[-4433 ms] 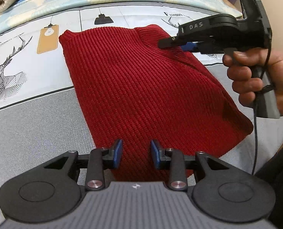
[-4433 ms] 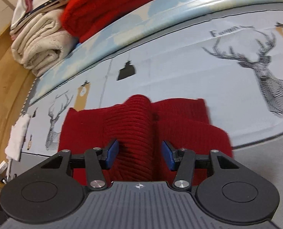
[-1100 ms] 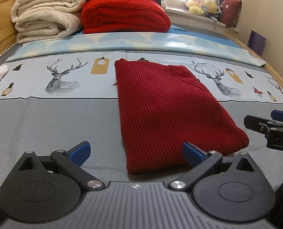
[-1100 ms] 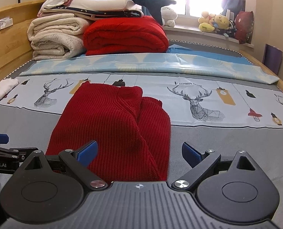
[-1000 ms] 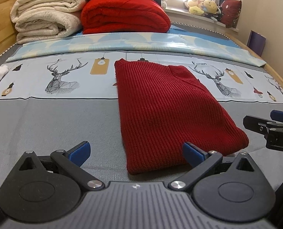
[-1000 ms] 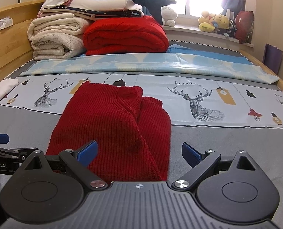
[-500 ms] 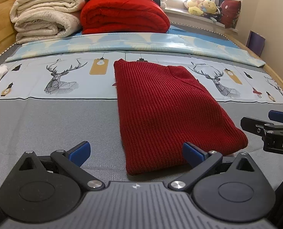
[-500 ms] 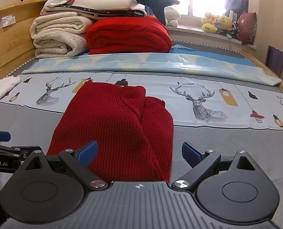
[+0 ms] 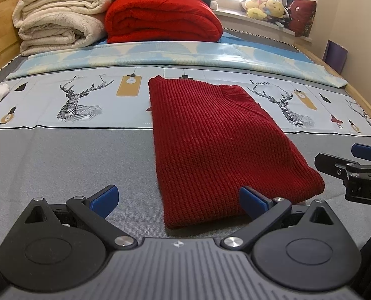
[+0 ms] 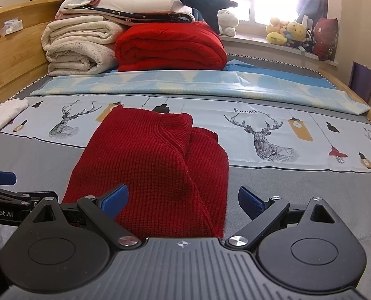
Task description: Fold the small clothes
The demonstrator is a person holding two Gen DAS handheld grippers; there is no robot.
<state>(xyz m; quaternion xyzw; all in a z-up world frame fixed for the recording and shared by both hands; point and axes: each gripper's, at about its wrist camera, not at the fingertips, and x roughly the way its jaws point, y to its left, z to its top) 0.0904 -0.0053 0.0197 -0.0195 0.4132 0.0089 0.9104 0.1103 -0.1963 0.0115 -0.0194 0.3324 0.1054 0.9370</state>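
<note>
Bed (image 9: 60,165) first: sweater (image 9: 218,140) lies on it, centre, straddling the grey/deer-print line, folded to a long slab w/ one side lapped over; collar at far end. Vs a few secs back you've pulled both tongs off it & raised them; in the last sec hardly anything shifted. Left tongs (image 9: 179,197) spread wide, holding nothing, near hem just ahead. Right tongs (image 10: 182,198) same: wide, nothing held, over the hem. Reads as side folds done; prob. next is the hem-to-collar fold, so regrip near hem corners.
</note>
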